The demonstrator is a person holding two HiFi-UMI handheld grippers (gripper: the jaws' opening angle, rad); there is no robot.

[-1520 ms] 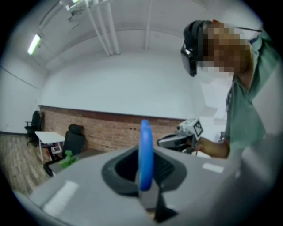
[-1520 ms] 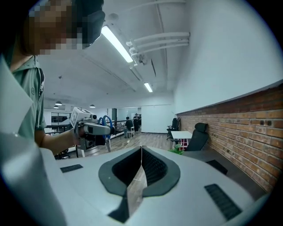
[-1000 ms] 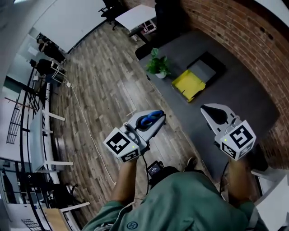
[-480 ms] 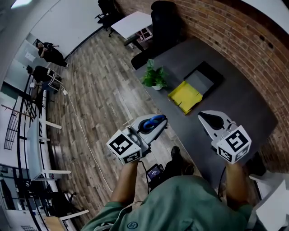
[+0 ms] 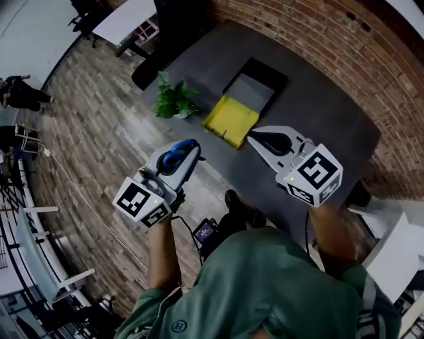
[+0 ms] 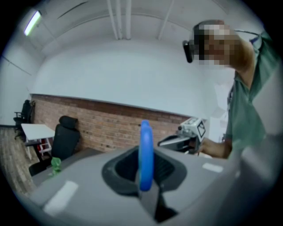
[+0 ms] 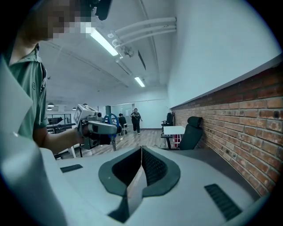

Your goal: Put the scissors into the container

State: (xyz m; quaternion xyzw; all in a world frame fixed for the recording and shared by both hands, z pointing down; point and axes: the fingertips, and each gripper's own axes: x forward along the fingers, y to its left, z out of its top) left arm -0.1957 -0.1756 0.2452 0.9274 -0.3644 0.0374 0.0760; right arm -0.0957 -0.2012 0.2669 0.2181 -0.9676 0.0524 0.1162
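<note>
My left gripper (image 5: 187,153) is shut on scissors with a blue handle (image 5: 175,151). It hangs over the floor just off the near edge of the dark table (image 5: 318,106). In the left gripper view the blue handle (image 6: 146,152) stands upright between the closed jaws. The right gripper (image 5: 257,137) is shut and holds nothing. It hovers over the table just right of a yellow tray (image 5: 230,120). Behind the yellow tray lies a black tray (image 5: 257,83). The right gripper view shows the shut right gripper (image 7: 136,176), and the left gripper (image 7: 95,127) carrying the scissors (image 7: 113,119).
A small potted plant (image 5: 173,99) stands on the table's left corner, beside the yellow tray. A brick wall (image 5: 344,46) runs behind the table. A black office chair (image 6: 64,137) and a white desk (image 5: 126,18) stand at the far end. People stand far off on the wooden floor (image 5: 79,126).
The person has stepped closer to the table. Both grippers moved toward it; the right one now hangs beside the yellow tray. The scissors stay in the left gripper.
</note>
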